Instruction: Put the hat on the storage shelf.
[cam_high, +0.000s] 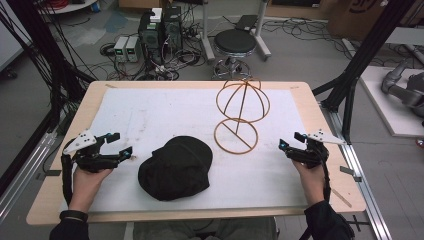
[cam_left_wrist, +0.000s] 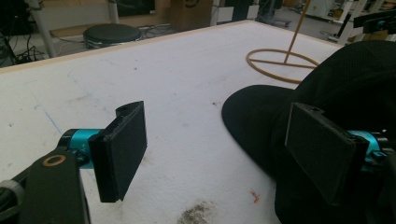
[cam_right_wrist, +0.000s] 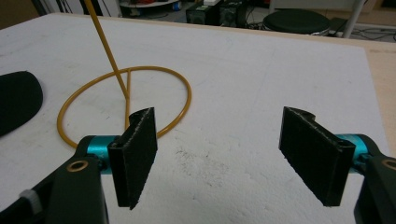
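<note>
A black cap (cam_high: 175, 167) lies flat on the white mat, near the front middle. Behind it and to the right stands a golden wire hat stand (cam_high: 241, 112) with a ring base and a domed top. My left gripper (cam_high: 120, 144) hovers open just left of the cap, nothing between its pads; in the left gripper view the cap (cam_left_wrist: 327, 88) lies past the right pad (cam_left_wrist: 322, 151). My right gripper (cam_high: 291, 141) is open at the mat's right side, empty, with the stand's base ring (cam_right_wrist: 126, 100) ahead and to its left.
The white mat (cam_high: 150, 115) covers most of a wooden table (cam_high: 327, 150). Beyond the far edge are a black stool (cam_high: 235, 42), computer boxes and cables on the floor. Black frame posts stand at both sides of the table.
</note>
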